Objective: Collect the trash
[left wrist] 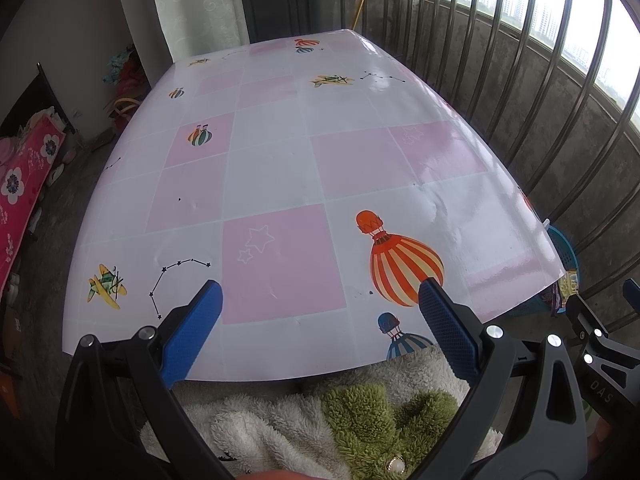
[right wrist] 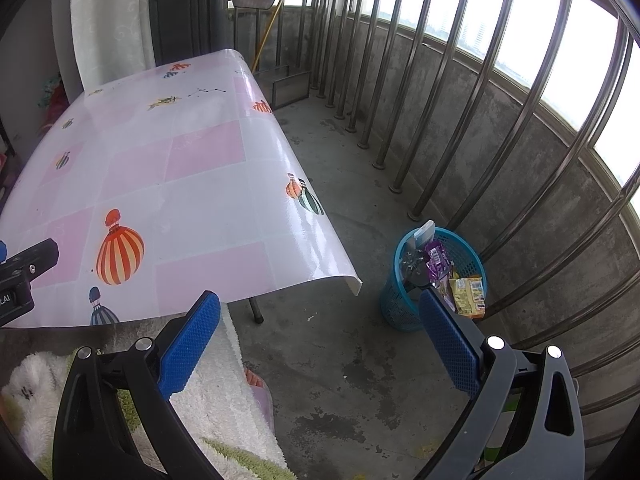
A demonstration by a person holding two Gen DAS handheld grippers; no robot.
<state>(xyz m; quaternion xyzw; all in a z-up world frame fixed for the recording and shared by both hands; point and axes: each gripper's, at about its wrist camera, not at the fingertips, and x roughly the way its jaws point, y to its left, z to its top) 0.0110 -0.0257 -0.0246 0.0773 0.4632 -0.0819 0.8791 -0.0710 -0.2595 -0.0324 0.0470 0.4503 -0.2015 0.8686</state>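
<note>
A blue mesh waste basket (right wrist: 400,312) stands on the concrete floor right of the table, holding a purple wrapper (right wrist: 437,259), a yellow wrapper (right wrist: 468,294) and other trash. Its rim (left wrist: 566,248) also peeks past the table's right edge in the left wrist view. My left gripper (left wrist: 320,292) hovers open over the near edge of the table (left wrist: 280,160), nothing between its blue pads. My right gripper (right wrist: 320,308) is open over the floor between the table corner and the basket, holding nothing. No trash shows on the tabletop.
The table wears a glossy pink-and-white cloth with balloon prints (left wrist: 404,268). Metal railing bars (right wrist: 460,120) and a concrete wall curve behind the basket. A table leg (right wrist: 255,312) stands near the corner. A fluffy white and green garment (left wrist: 320,420) fills the bottom of both views.
</note>
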